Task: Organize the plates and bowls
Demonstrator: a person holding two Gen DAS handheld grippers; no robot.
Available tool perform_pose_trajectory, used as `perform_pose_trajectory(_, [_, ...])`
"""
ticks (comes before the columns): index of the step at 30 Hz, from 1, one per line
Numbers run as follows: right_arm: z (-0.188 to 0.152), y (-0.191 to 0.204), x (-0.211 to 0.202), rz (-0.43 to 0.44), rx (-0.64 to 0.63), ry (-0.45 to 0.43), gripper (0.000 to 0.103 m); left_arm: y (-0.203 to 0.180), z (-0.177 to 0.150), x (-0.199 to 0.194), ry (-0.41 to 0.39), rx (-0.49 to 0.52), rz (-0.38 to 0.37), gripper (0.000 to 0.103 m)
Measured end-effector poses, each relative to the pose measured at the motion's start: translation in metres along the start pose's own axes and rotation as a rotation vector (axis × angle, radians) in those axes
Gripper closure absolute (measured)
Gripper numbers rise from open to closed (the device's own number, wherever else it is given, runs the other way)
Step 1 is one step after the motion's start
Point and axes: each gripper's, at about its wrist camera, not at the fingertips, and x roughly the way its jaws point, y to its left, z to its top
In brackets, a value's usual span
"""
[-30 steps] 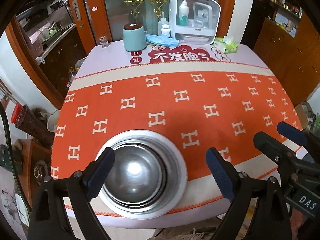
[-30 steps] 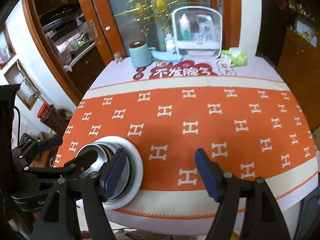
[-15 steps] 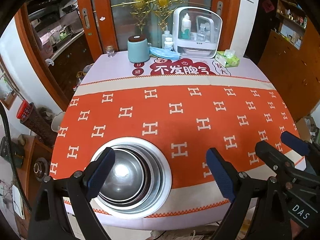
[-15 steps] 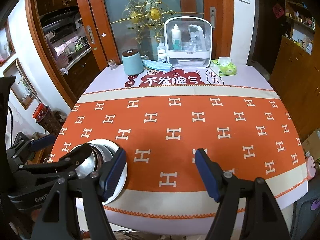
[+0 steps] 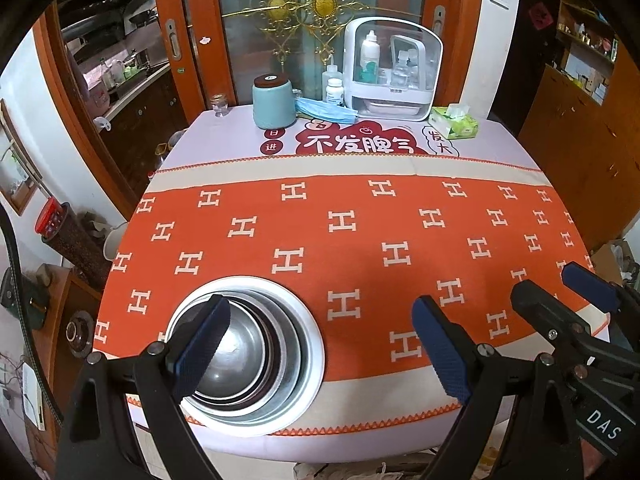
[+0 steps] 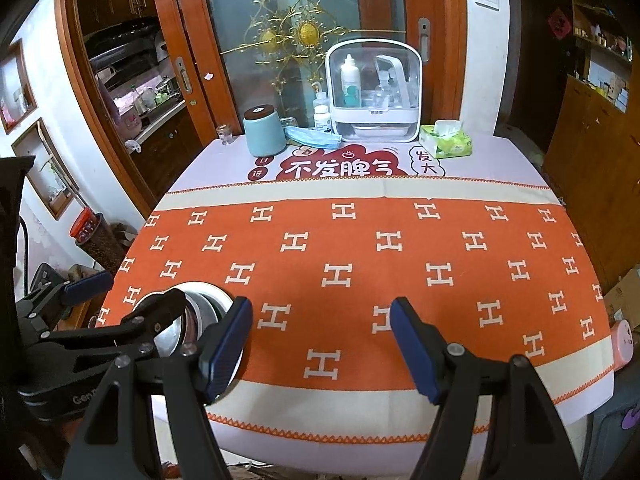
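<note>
A stack of steel bowls (image 5: 240,356) sits nested in a white plate (image 5: 308,344) at the near left of the table, on the orange cloth (image 5: 360,240). My left gripper (image 5: 320,352) is open and empty, held above the table's front edge with its left finger over the bowls. My right gripper (image 6: 320,348) is open and empty, to the right of the stack. In the right wrist view the stack (image 6: 200,312) is partly hidden behind the left gripper (image 6: 124,300) and my own left finger. The right gripper also shows in the left wrist view (image 5: 560,296).
At the far edge stand a teal canister (image 5: 274,102), a small glass jar (image 5: 219,105), a blue face mask (image 5: 326,110), a white organizer box (image 5: 394,70) with bottles, and a green tissue pack (image 5: 454,122). Wooden cabinets stand to the right. A pink object (image 6: 624,344) hangs at the table's right corner.
Both grippers have pulled back and up from the table, so more of it shows. The bowl stack has not moved. Both stay open.
</note>
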Motion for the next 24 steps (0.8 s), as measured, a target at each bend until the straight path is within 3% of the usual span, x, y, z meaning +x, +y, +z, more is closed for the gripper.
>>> perform_pose_trajectory(24, [-0.0003, -0.0067, -0.0041, 0.005, 0.007, -0.009, 0.031, -0.0111, -0.0028, 0.0005, 0.018, 0.002, -0.007, 0.011])
